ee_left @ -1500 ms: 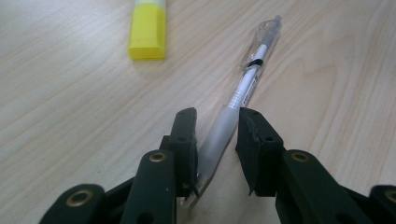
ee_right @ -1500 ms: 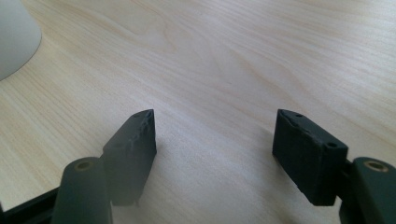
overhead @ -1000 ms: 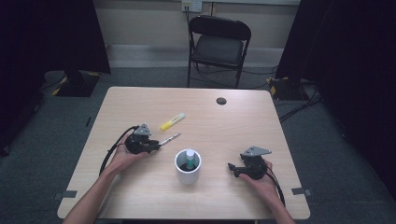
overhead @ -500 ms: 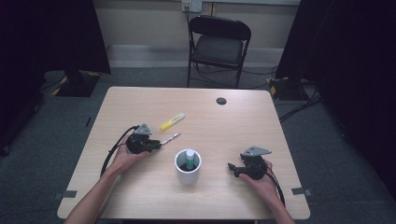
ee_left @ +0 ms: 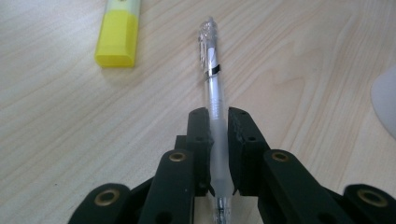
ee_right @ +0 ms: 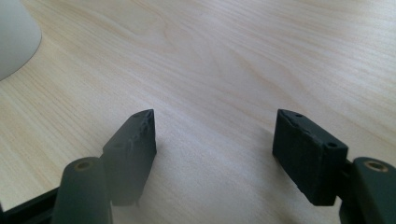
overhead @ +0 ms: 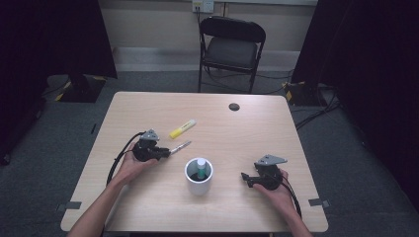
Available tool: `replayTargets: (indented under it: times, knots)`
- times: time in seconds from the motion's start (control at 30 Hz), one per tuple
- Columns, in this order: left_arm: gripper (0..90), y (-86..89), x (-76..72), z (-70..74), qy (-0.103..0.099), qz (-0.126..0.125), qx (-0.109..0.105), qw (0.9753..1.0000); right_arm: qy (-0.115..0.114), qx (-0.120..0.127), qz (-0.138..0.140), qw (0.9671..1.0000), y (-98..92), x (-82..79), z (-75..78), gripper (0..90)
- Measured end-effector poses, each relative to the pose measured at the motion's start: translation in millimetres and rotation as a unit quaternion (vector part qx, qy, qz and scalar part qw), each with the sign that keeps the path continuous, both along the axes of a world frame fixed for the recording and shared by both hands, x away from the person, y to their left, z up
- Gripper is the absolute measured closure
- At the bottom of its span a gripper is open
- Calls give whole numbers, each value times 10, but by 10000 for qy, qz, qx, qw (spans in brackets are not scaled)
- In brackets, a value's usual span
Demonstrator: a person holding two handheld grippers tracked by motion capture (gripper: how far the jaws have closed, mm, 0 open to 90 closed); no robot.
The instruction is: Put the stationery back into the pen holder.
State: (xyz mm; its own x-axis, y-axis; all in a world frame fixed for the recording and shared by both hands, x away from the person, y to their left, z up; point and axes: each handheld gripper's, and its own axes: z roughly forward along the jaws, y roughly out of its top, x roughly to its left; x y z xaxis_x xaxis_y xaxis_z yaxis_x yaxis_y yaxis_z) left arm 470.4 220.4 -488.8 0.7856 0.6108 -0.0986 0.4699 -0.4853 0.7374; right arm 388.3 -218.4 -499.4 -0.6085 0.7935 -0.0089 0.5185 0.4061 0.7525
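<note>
My left gripper (overhead: 167,152) (ee_left: 217,119) is shut on a clear pen (ee_left: 213,88) (overhead: 181,146) whose tip points away toward the table's right, low over the wood. A yellow highlighter (overhead: 182,128) (ee_left: 118,32) lies just beyond it. The white cup (overhead: 199,176) stands at the table's front centre with a green-and-white marker (overhead: 201,166) upright inside. To the right of the cup my right gripper (overhead: 245,177) (ee_right: 215,140) rests low over the table, open, with bare wood between its jaws. The cup's wall (ee_right: 14,32) shows at the top left of the right gripper view.
A small black disc (overhead: 233,106) sits near the table's far edge. A black folding chair (overhead: 230,49) stands behind the table (overhead: 247,138). Cables (overhead: 116,160) trail from both grippers toward the front edge.
</note>
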Motion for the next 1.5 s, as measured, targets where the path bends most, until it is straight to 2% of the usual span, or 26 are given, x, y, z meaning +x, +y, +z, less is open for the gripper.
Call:
replayTargets:
  times: [0.23, 0.47, 0.57, 0.77, 1.0, 1.23, 1.5]
  knots:
    - [799, 30, -8, 95, -96, 30, -241, 9997, 10, 3, -8, 10000, 1, -2, 0, 297]
    - [799, 24, -28, 159, -128, 5, -294, 9995, 1, 0, 0, 10000, 0, 0, 0, 296]
    - [800, 7, -39, 202, -152, -9, -447, 9989, 1, 0, 0, 10000, 0, 0, 0, 296]
    - [799, -12, -58, 293, -203, -65, -517, 9984, 1, 0, 1, 10000, 0, 0, 0, 296]
    - [800, -62, -94, 451, -353, -219, -771, 9962, 0, 0, 2, 10000, 0, 0, 0, 297]
    - [800, -61, -136, 599, -431, -253, -1028, 9935, 0, 0, 1, 10000, 0, 0, 0, 296]
    - [800, -117, -203, 745, -549, -450, -1160, 9907, 10, 6, -8, 10000, 0, -1, 0, 295]
